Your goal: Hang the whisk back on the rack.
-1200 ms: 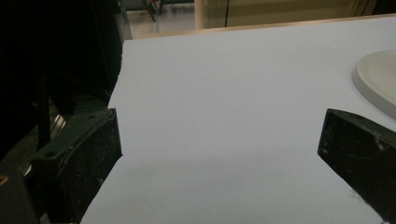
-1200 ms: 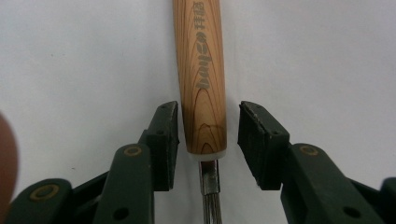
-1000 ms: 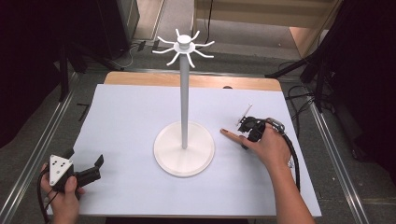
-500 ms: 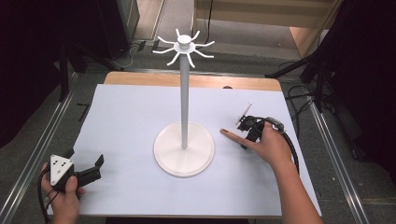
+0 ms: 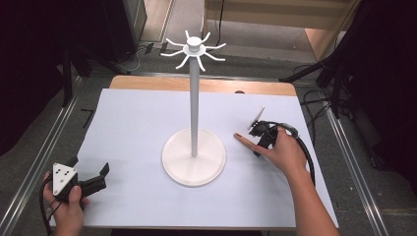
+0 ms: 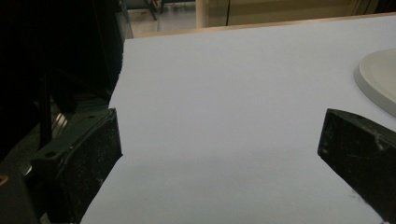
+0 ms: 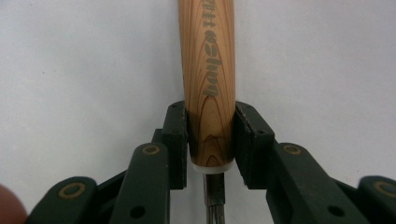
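Wooden handle [image 7: 208,79] lying flat just right of the white stand's base [image 5: 194,157], our right gripper [image 7: 210,144] clamped on its end, our left gripper [image 6: 219,154] spread wide with 2 jaws around nothing, well left of that base

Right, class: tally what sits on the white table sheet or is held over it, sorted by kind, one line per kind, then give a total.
White hook stands: 1
Wooden-handled tools: 1, clamped in the right gripper
Hand-held grippers: 2, the right gripper and the left gripper, whose jaws stand apart with nothing between them
Total: 4
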Action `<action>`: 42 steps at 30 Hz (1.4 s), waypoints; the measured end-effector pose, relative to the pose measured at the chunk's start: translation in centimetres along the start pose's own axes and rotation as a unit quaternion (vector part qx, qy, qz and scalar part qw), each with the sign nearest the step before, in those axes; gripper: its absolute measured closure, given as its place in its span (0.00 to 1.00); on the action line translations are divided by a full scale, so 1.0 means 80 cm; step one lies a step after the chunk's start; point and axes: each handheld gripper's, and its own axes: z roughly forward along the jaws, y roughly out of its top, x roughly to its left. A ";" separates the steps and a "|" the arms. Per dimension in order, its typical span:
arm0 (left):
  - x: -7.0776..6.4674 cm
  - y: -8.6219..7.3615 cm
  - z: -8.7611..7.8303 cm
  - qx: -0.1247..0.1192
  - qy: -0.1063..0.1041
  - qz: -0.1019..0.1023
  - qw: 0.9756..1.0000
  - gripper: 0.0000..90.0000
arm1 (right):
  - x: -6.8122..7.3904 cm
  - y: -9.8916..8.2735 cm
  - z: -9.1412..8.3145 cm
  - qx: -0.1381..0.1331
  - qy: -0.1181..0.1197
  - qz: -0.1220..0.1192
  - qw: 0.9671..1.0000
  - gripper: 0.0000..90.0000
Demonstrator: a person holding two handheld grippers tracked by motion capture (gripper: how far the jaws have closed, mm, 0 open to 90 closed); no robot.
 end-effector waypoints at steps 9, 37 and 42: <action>0.000 0.000 0.000 -0.002 0.000 -0.004 1.000 0.00 | -0.001 -0.010 -0.002 -0.030 -0.008 -0.008 0.999 0.78; -0.003 0.000 0.001 0.003 0.003 0.012 1.000 0.00 | 0.013 -0.086 -0.108 -0.382 0.071 0.030 0.921 0.78; -0.003 0.000 0.001 0.002 0.004 0.012 1.000 0.00 | 0.027 -0.098 -0.128 -0.457 0.074 0.033 0.886 0.78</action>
